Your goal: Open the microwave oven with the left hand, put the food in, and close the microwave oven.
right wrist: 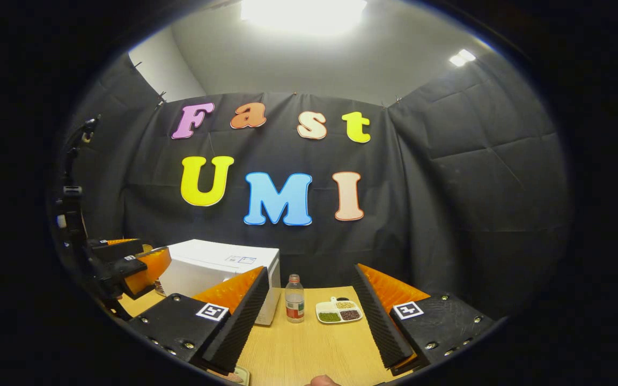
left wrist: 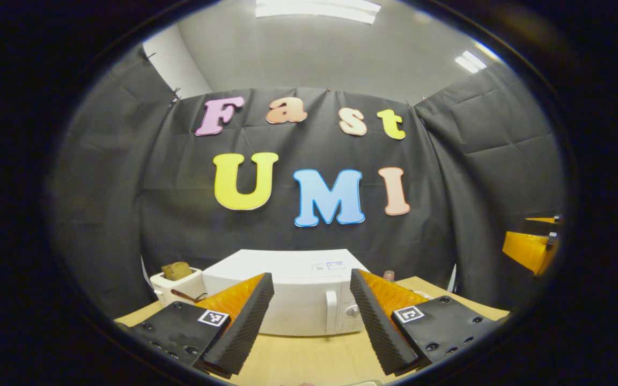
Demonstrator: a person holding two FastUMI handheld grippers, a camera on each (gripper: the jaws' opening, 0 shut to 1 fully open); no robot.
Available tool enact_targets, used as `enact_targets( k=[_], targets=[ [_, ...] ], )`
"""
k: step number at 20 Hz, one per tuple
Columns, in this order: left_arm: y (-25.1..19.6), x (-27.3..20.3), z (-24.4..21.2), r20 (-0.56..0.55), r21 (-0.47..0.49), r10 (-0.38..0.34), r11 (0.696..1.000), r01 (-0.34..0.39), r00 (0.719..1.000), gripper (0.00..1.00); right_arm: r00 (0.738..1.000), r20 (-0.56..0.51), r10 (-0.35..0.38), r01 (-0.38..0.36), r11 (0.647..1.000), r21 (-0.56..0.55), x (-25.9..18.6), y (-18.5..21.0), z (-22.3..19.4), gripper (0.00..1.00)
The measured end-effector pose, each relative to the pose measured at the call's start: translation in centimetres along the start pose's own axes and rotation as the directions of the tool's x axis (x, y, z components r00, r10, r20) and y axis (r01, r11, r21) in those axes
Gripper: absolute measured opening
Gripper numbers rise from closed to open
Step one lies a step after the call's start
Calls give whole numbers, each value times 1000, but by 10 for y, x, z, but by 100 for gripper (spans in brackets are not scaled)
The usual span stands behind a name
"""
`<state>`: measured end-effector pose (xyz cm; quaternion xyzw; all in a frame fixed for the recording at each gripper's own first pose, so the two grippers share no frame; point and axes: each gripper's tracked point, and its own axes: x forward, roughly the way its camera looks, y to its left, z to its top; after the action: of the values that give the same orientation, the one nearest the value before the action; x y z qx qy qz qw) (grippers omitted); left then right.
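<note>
The white microwave (left wrist: pixel 287 292) stands on the wooden table straight ahead, its door shut, with a vertical handle (left wrist: pixel 331 312) and a knob (left wrist: pixel 352 310) on its right side. My left gripper (left wrist: pixel 310 274) is held open in front of it, some way short of the door, with nothing between its fingers. In the right gripper view the microwave (right wrist: pixel 218 265) is at the left. A white divided dish of food (right wrist: pixel 338 311) sits on the table ahead. My right gripper (right wrist: pixel 311 269) is open and empty above the table, short of the dish. The left gripper (right wrist: pixel 137 262) hovers at the far left.
A small bottle with a red label (right wrist: pixel 294 299) stands between the microwave and the dish. A white toaster holding bread (left wrist: pixel 177 283) sits left of the microwave. The right gripper (left wrist: pixel 529 246) shows at the far right. An edge of a plate (right wrist: pixel 236 375) lies at the near table edge.
</note>
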<state>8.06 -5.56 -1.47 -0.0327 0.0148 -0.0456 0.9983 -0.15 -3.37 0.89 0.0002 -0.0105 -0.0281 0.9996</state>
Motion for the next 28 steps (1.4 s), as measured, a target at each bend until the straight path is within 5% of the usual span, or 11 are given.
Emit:
enact_targets(
  k=[12, 20, 28],
  targets=[
    [-32, 118, -92, -136, -20, -88, 996, 86, 987, 94, 981, -16, -194, 194, 980, -39, -29, -60, 2, 96],
    [-41, 157, -175, -283, -15, -85, 996, 85, 955, 99, 978, -19, -206, 205, 977, -59, -33, -65, 4, 95],
    [-46, 172, -228, -386, -24, -79, 997, 76, 919, 78, 975, -32, -219, 216, 974, -64, -34, -73, 0, 96]
  ],
)
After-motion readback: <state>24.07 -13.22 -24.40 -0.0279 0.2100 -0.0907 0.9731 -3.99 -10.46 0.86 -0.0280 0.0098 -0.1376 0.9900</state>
